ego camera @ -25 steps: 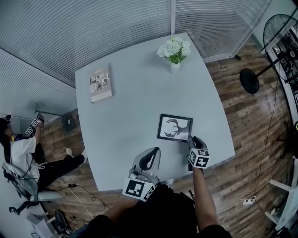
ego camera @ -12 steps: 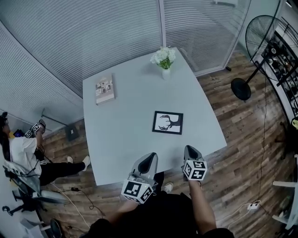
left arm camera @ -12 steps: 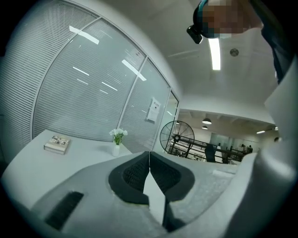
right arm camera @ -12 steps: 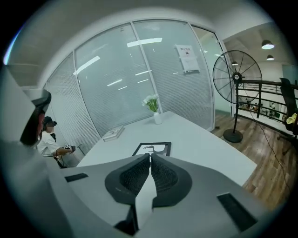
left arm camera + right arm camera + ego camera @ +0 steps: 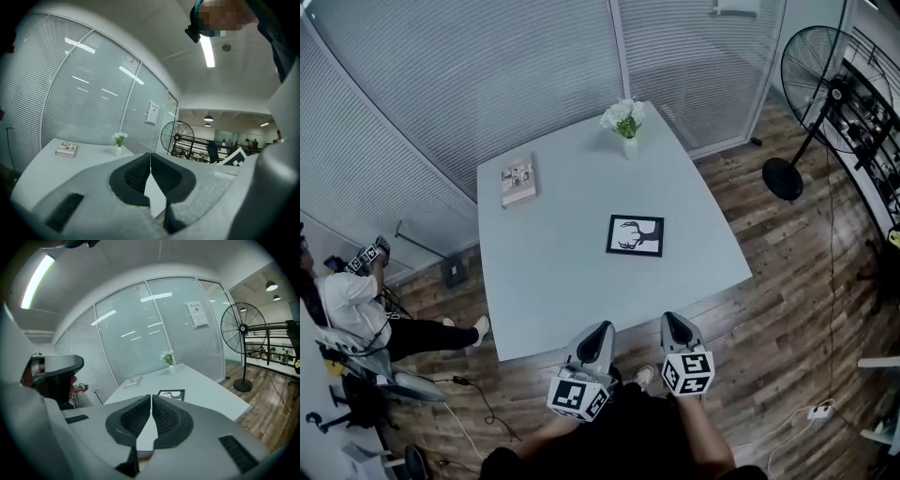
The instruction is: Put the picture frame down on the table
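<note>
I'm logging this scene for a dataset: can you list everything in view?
table: one, pale grey, mid-room on the wood floor
picture frame: one, black, antler print, flat on the table, right of centre
book: one, pale, far left of the table
vase of flowers: one, white, far edge of the table
fan: one, black, floor at right
seated person: one, white top, at left
left gripper: grey, jaws together, empty
right gripper: grey, jaws together, empty

One frame (image 5: 635,235), one book (image 5: 517,180) and one vase (image 5: 628,148) on one surface (image 5: 553,281), all ahead of the fingers (image 5: 596,339). Two grippers, two fingers each: left gripper (image 5: 600,328), right gripper (image 5: 672,322). One fan (image 5: 823,67) off right of the fingers, one person (image 5: 352,302) off left.
</note>
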